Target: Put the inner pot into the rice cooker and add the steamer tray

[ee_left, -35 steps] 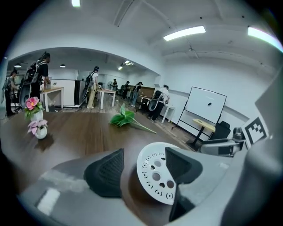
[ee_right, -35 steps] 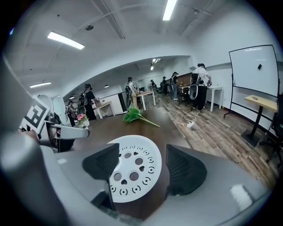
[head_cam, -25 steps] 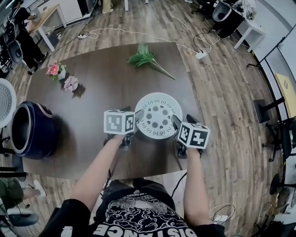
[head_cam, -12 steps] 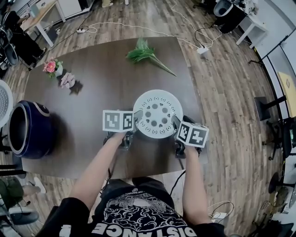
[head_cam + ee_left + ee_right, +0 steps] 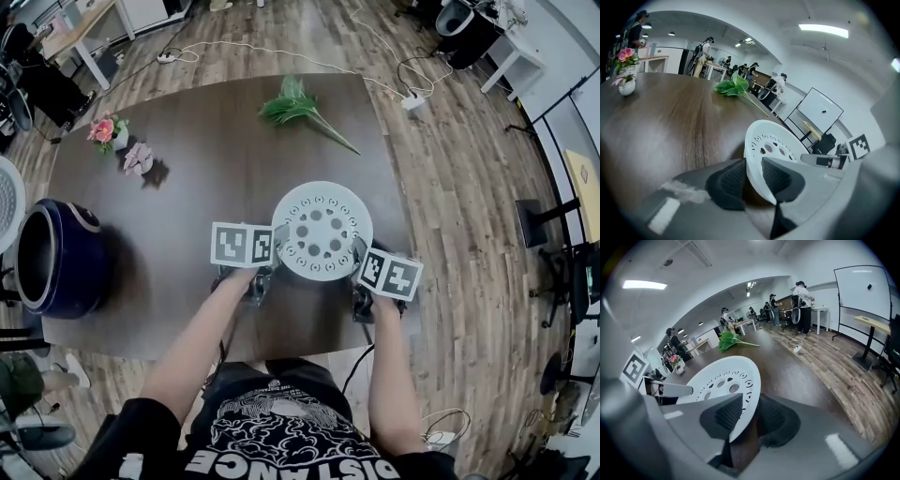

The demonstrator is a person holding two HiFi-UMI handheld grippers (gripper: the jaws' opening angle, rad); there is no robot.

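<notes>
A white round steamer tray (image 5: 322,231) with holes lies on the brown table (image 5: 206,178) in front of me. My left gripper (image 5: 277,238) is at its left rim and my right gripper (image 5: 358,251) at its right rim. Both sets of jaws have just been closing. In the left gripper view the tray's rim (image 5: 757,154) stands between the ribbed pads of the left gripper (image 5: 754,176), which press on it. The right gripper view shows the same: rim (image 5: 743,394) pinched by the right gripper (image 5: 745,416). The dark blue rice cooker (image 5: 56,262) stands open at the table's left edge; its inside looks dark.
The cooker's white lid (image 5: 7,206) stands up at the far left. A green leafy sprig (image 5: 295,111) lies at the table's far side. A small vase of pink flowers (image 5: 111,134) and a loose flower (image 5: 141,161) sit at the far left. Cables and a power strip (image 5: 412,101) lie on the wooden floor.
Both grippers have sunk a little at the tray's two sides, and their jaws have narrowed from wide open onto the rim. The tray has stayed in place on the table.
</notes>
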